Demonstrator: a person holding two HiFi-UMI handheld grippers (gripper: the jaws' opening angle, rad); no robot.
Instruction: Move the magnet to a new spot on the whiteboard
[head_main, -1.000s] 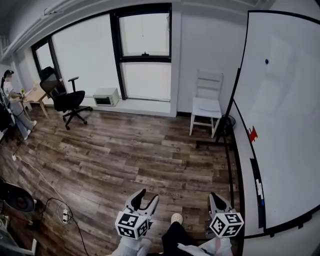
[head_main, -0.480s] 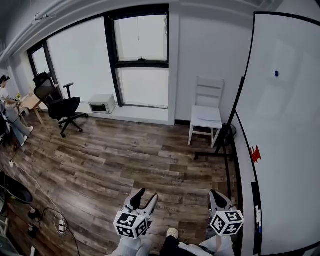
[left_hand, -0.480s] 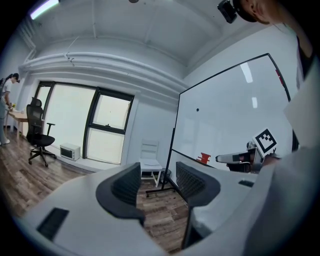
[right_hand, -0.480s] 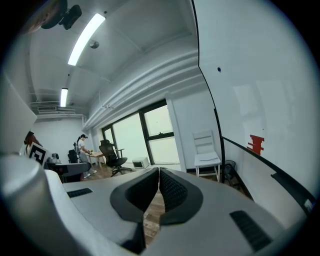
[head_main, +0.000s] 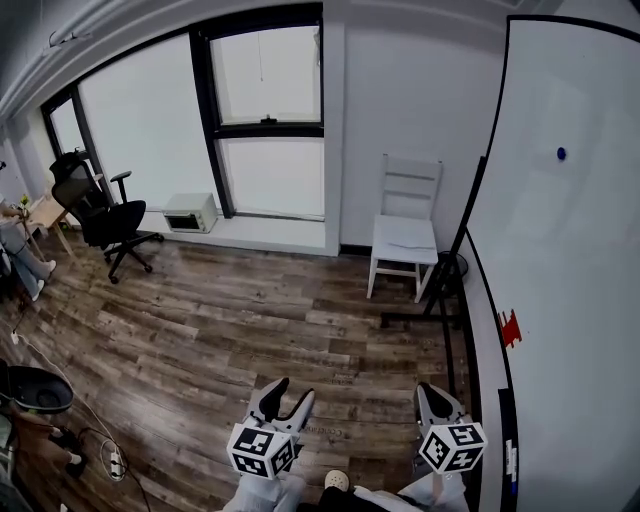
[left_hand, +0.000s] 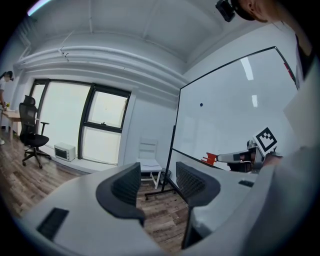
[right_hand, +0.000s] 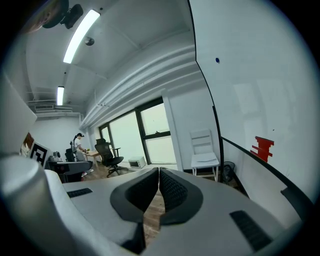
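Left gripper (head_main: 285, 391) gapes empty; right gripper (head_main: 428, 392), jaws closed, could merely shove the far small blue round magnet (head_main: 561, 154) across the white whiteboard (head_main: 585, 300).

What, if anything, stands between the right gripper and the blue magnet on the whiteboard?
Nothing visible does. The right gripper, jaws together and empty, is held low; the blue magnet sits high on the whiteboard, with open air between. The white chair stands off to the left.

A blue magnet (head_main: 561, 154) sits high on the whiteboard (head_main: 580, 260) at right. A white chair (head_main: 404, 235) stands just left of it.
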